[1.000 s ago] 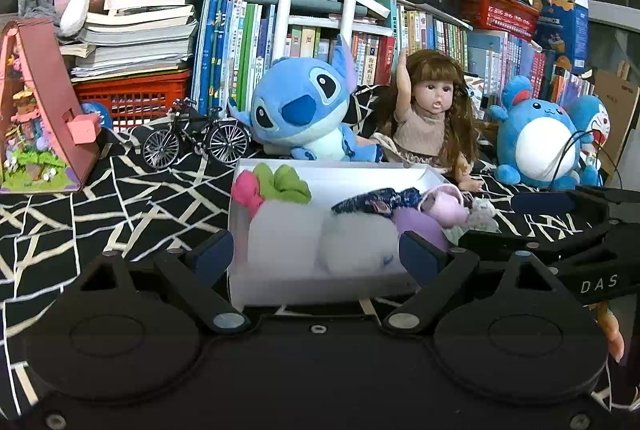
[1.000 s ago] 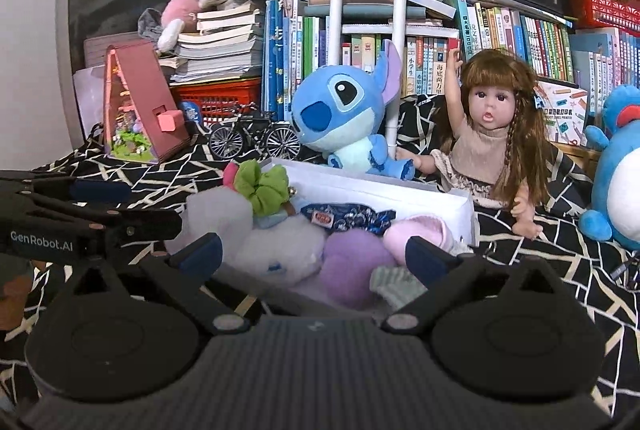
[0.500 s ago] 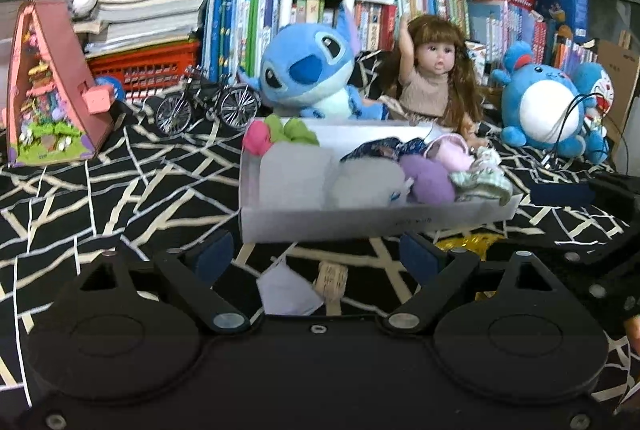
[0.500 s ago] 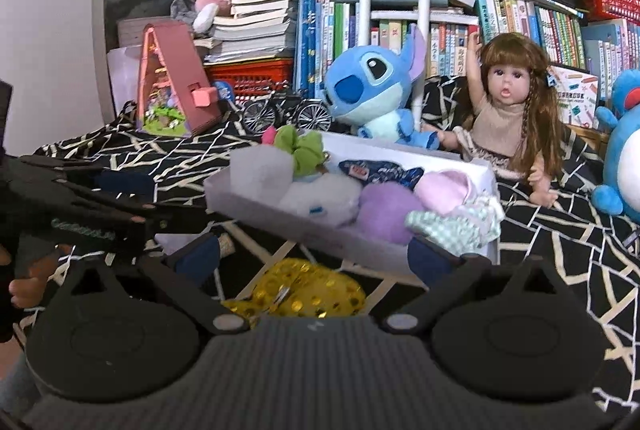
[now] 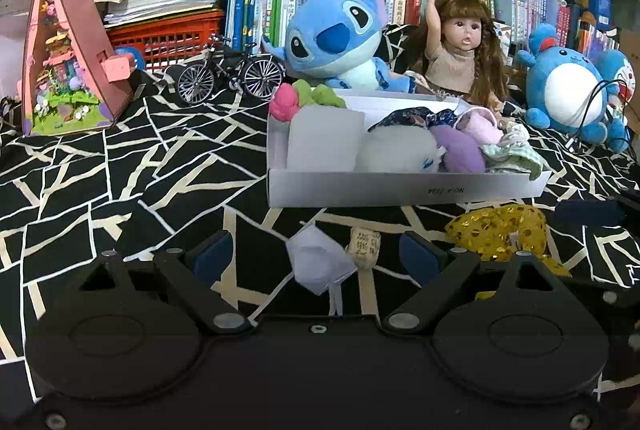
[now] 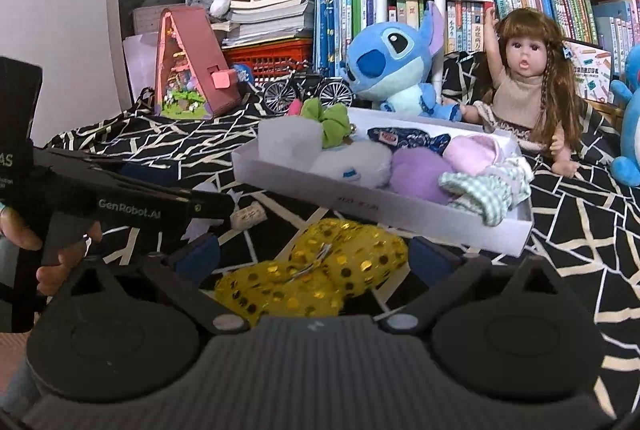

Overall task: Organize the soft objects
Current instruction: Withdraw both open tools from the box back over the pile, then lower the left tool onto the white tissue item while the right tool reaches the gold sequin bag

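A white tray (image 5: 400, 187) (image 6: 400, 207) holds several soft items: white, purple, pink, green and checked pieces. In front of it on the patterned cloth lie a white face mask (image 5: 318, 260), a small beige tag-like piece (image 5: 363, 248) (image 6: 250, 216) and a yellow sequined scrunchie (image 5: 500, 232) (image 6: 316, 274). My left gripper (image 5: 316, 254) is open, low over the mask. My right gripper (image 6: 314, 256) is open, with the yellow scrunchie lying between its fingers.
Behind the tray sit a blue Stitch plush (image 5: 336, 37), a doll (image 5: 460, 45), a blue round plush (image 5: 568, 89), a toy bicycle (image 5: 228, 71) and a pink triangular house (image 5: 68, 57). Bookshelves stand at the back. The left tool shows in the right view (image 6: 120, 205).
Both grippers have pulled back from the tray and dropped lower. The mask, the tag piece and the yellow scrunchie have come into view in front of the tray.
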Demonstrator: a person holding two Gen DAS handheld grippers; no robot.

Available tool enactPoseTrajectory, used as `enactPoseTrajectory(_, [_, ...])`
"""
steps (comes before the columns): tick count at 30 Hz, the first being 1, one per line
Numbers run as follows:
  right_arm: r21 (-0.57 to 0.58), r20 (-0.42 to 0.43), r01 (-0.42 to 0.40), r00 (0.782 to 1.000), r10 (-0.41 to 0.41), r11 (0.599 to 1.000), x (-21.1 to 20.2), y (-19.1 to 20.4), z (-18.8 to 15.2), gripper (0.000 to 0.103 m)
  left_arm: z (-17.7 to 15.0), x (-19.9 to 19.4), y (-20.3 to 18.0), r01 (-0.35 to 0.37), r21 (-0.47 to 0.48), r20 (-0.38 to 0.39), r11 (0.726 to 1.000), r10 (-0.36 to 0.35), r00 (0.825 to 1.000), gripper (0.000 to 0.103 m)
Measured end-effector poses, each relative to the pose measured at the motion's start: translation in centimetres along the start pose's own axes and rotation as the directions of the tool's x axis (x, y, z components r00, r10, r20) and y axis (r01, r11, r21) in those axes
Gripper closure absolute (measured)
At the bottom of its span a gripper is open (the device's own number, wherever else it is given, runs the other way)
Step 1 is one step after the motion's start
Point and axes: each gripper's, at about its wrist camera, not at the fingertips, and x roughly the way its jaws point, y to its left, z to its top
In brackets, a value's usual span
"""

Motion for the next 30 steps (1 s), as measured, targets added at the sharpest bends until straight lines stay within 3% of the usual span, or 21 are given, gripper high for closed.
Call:
enactPoseTrajectory(14, [-0.076, -0.024, 0.014, 1.000, -0.016, 0.997, 0.7, 1.9, -1.1, 0.000, -1.2, 0.1, 0.8, -0.007, -0.008, -0.021, 1.000, 0.007, 1.000, 0.016])
enactPoseTrajectory(30, [-0.036, -0.052, 0.014, 0.999, -0.015, 0.999, 1.6, 2.1, -1.5, 0.000, -1.0, 1.0, 0.8, 0.043, -0.063, -0.052, 0.997, -0.047, 0.998, 0.045])
